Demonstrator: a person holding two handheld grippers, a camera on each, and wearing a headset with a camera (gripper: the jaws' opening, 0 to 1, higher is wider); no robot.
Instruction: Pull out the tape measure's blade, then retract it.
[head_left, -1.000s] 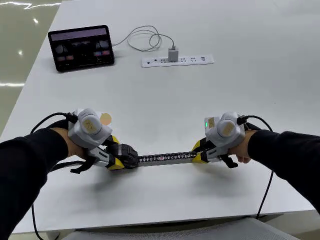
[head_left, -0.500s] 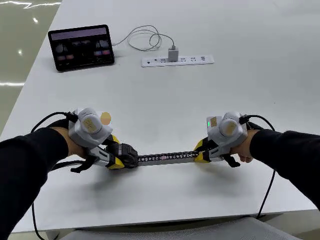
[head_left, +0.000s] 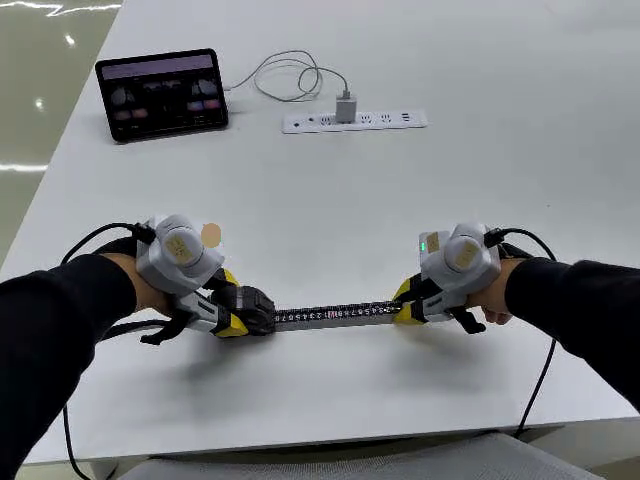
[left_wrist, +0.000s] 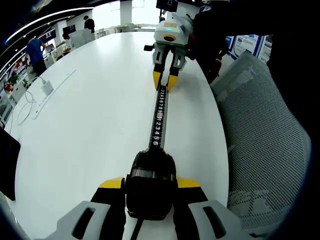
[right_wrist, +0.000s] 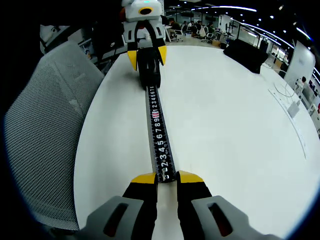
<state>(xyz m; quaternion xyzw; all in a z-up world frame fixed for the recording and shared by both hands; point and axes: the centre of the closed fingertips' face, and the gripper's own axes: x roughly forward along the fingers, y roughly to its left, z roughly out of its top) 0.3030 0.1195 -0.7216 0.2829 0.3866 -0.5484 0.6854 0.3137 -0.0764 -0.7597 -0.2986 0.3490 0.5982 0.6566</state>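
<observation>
A broad white bench (head_left: 330, 200) stretches away from the person holding the tools. The left claw (left_wrist: 150, 182) is spread about as wide as the black tape measure case (left_wrist: 150, 186) and is clamped on its sides, near the bench's front edge. The right claw (right_wrist: 167, 177) is drawn almost together, its yellow tips pinching the free end of the black blade with white numerals (right_wrist: 157, 125). The blade's long axis runs along the front edge, from the case on the person's left to the tip on the right, numerals facing up.
</observation>
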